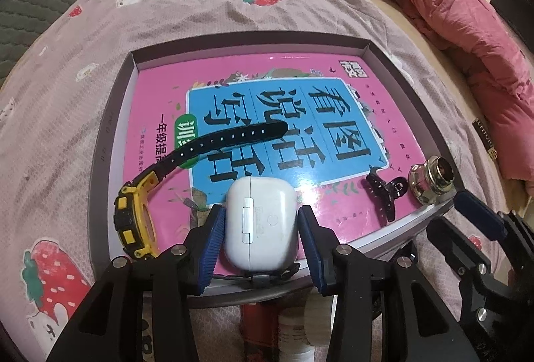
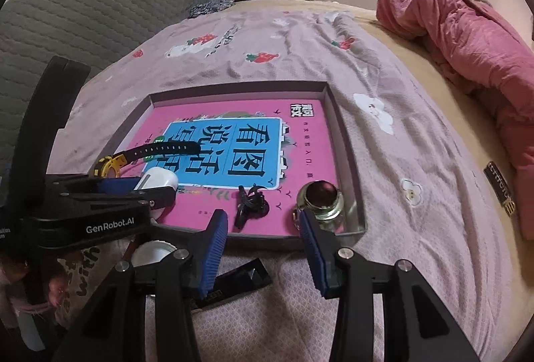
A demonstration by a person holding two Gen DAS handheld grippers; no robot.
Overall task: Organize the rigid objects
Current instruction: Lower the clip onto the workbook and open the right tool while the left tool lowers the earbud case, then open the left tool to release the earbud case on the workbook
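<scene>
A shallow grey box (image 1: 100, 141) (image 2: 347, 141) lies on the bed with a pink book (image 1: 160, 88) (image 2: 310, 168) inside it. On the book lie a white earbud case (image 1: 262, 222) (image 2: 157, 182), a yellow and black watch (image 1: 133, 218) (image 2: 110, 163), a black hair clip (image 1: 383, 195) (image 2: 250, 202) and a round glass bottle (image 1: 430, 178) (image 2: 322, 198). My left gripper (image 1: 262, 242) is open, its blue pads close on both sides of the earbud case, small gaps showing. My right gripper (image 2: 263, 248) is open and empty at the box's near edge, between the clip and the bottle.
A pink quilt (image 2: 467, 38) lies bunched along the right side of the bed. A grey padded headboard (image 2: 83, 15) stands at the left. A black flat item (image 2: 240, 282) and a white round lid (image 2: 153, 253) lie on the sheet below the box's near edge.
</scene>
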